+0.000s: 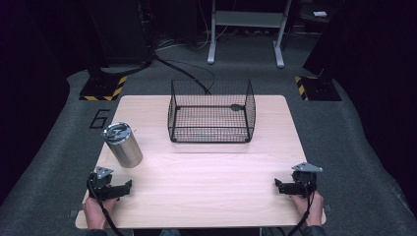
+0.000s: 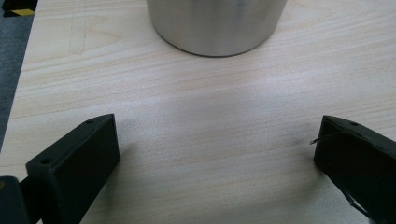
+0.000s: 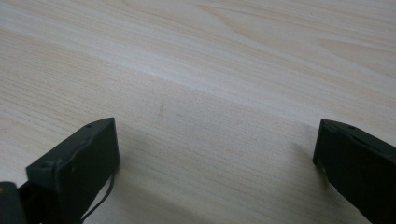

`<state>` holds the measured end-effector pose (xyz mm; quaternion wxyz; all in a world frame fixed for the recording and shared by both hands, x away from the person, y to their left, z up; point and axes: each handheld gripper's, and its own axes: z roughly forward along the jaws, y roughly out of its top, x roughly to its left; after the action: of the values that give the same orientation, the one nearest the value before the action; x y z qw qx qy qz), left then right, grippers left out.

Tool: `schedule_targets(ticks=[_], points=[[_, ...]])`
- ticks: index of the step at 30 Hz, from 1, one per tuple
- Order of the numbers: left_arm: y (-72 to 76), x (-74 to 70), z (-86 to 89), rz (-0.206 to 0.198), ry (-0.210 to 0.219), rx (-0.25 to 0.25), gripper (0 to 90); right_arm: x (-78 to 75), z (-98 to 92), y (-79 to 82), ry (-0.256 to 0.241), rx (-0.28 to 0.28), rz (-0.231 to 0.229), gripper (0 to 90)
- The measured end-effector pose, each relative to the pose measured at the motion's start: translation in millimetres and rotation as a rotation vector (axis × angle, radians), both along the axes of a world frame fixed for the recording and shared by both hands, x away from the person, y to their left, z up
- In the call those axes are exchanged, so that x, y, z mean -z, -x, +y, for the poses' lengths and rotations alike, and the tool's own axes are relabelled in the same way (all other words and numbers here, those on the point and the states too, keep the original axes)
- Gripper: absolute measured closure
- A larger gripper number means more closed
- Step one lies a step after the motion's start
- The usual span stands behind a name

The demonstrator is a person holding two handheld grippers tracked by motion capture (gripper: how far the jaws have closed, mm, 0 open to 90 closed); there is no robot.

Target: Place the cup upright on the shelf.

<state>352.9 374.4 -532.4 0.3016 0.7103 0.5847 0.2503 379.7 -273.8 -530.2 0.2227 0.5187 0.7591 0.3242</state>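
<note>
Approach stage: left gripper (image 2: 217,154) gaped wide, empty; steel cup (image 2: 217,25) stood just ahead. Next: advance, straddle, close.

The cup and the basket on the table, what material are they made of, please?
The cup looks like brushed metal, probably steel: grey with a soft sheen. The basket seems to be thin wire mesh with a black finish; you can see through its grid.

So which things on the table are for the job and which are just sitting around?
For the job:
- metal cup, right ahead of the open left gripper
- wire basket, empty, at the table's far side

Just there:
- right gripper, open, over bare table
- white stand legs on the floor behind
</note>
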Motion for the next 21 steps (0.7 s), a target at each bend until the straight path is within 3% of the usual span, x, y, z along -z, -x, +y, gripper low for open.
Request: schedule_targets(ticks=[6, 13, 18, 21], points=[[-0.2, 0.3, -2.6, -0.006, 0.001, -0.027, 0.1, -0.1, -0.4, -0.1, 0.005, -0.004, 0.000, 0.0], [-0.6, 0.2, -1.6, -0.003, -0.002, -0.018, 0.1, -0.2, -0.1, -0.2, 0.006, -0.005, 0.002, 0.0], [-1.5, -3.1, -1.4, 0.014, 0.028, -0.001, 0.0, -0.2, 0.0, 0.0, 0.008, -0.005, 0.003, 0.0], [-2.9, -7.8, -2.5, -0.016, 0.045, -0.006, 0.0, -0.3, 0.0, -0.2, 0.007, -0.004, 0.003, 0.0]])
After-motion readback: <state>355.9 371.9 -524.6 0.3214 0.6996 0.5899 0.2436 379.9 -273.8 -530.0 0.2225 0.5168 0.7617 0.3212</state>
